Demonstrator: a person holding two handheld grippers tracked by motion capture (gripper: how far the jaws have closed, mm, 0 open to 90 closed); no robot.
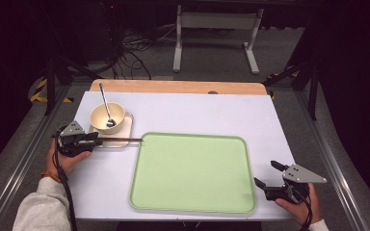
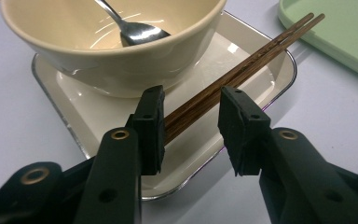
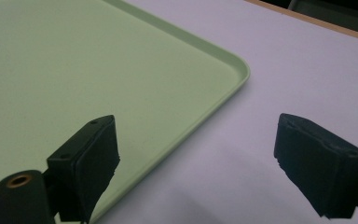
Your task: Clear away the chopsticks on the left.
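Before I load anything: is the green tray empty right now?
Empty. The green tray shows bare surface across the high view; the chopsticks stop short of its edge, resting on the small square dish.

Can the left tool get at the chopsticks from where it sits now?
Probably yes. The left tool is open with its jaws either side of the chopsticks, which lie across the square plate beside the bowl. Nothing sits between jaws and sticks.

left claw [image 1: 95, 139] parted, right claw [image 1: 266, 175] wide open
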